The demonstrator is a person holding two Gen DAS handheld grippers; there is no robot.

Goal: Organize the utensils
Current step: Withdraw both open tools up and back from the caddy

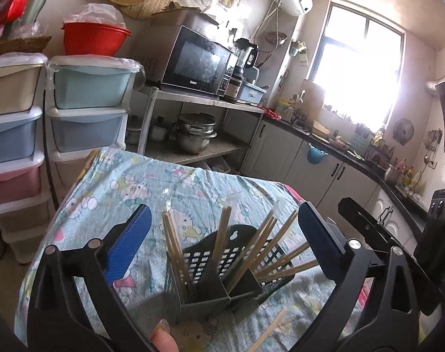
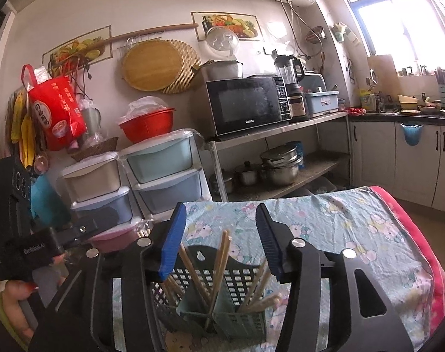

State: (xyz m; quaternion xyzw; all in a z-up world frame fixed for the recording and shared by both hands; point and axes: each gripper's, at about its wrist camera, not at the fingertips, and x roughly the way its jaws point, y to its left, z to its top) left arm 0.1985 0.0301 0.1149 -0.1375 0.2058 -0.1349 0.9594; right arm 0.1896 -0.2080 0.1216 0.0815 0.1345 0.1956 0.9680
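Chopsticks [image 1: 222,243] stand fanned out in the dark slotted holder [image 1: 222,275], which sits on the cartoon-print cloth [image 1: 140,187] covering the table, close in front of both of my grippers. One loose chopstick [image 1: 270,333] lies flat on the cloth just beside the holder's near side.

My left gripper [image 1: 222,234] has its blue pads spread wide, one on each side of the holder and clear of it; nothing is pinched between them, and no pad touches a stick that I can see. My right gripper [image 2: 222,237] stands about half open, its pads [image 2: 172,240] hovering above the holder's rim with several stick tips rising into the gap between them. I see no pad pressing on a stick, so I read it as holding nothing.

In the right wrist view the left gripper's body [image 2: 25,249] shows at the left, close alongside mine.

For room: the cloth runs bare beyond the holder to the far table edge, where it drops off toward the metal shelf [image 2: 281,129] with the microwave [image 2: 248,105]. To the left the stacked plastic drawers [image 1: 87,111] stand near the table's corner. On the right the cloth ends at a red border [image 2: 421,234], with open floor beyond.
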